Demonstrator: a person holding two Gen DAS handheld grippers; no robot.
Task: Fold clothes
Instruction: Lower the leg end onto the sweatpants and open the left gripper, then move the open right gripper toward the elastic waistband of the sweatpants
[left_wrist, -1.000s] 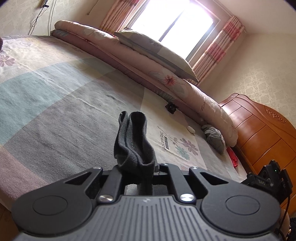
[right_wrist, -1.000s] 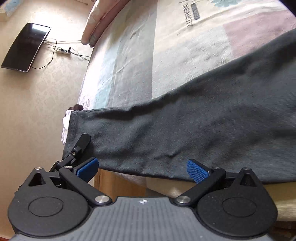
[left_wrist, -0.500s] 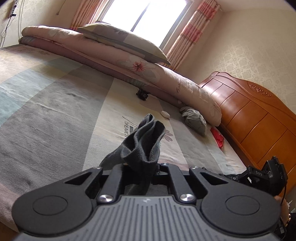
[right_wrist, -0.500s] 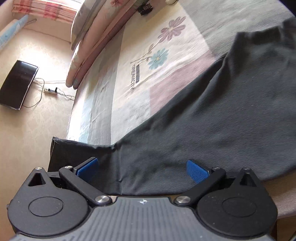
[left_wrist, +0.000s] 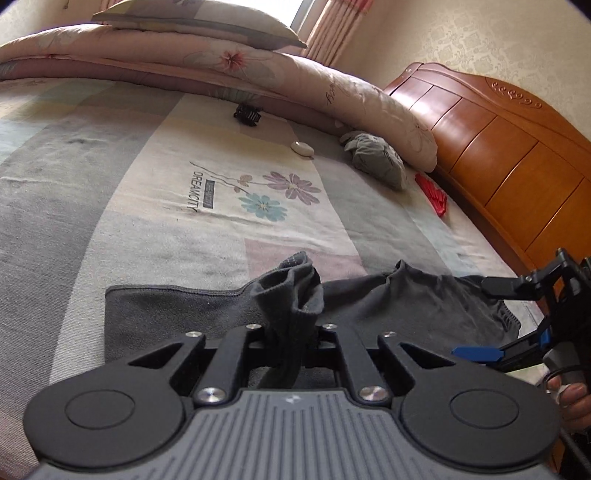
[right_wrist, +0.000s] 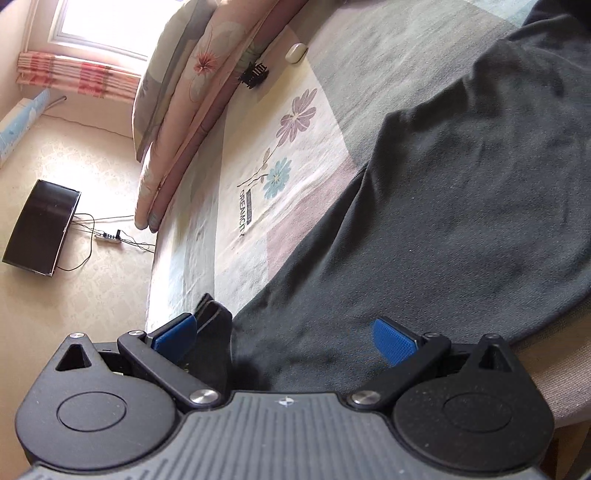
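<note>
Trousers (left_wrist: 417, 306) of dark grey cloth lay across the near edge of the bed (left_wrist: 122, 206), and their look had changed within the second: a bunched end that had stood up alone between the left tongs (left_wrist: 290, 328) had come down and rightward, so that it now sat over a flat stretch of the same cloth. That end was still pinched tight in the closed left tongs. The right tongs (right_wrist: 291, 332) stood wide open, blue pads apart, with cloth lying under and between them but not pressed; earlier they had looked along one straight leg, and now they faced a broader, doubled mass. I judged that one end had been carried over the other, a first fold nearly laid, with release and smoothing still to come.

Far across the patterned sheet lay a crumpled grey garment (left_wrist: 376, 162), a black clip (left_wrist: 248, 115), a small white thing (left_wrist: 302, 148) and something red (left_wrist: 432, 192) on the right. Rolled quilts (left_wrist: 221, 66) and a pillow (left_wrist: 199, 22) ran along the far side, a wooden headboard (left_wrist: 498, 147) at the right, curtains behind. A dark screen (right_wrist: 40, 229) leaned on the wall with a power strip (right_wrist: 108, 236).
</note>
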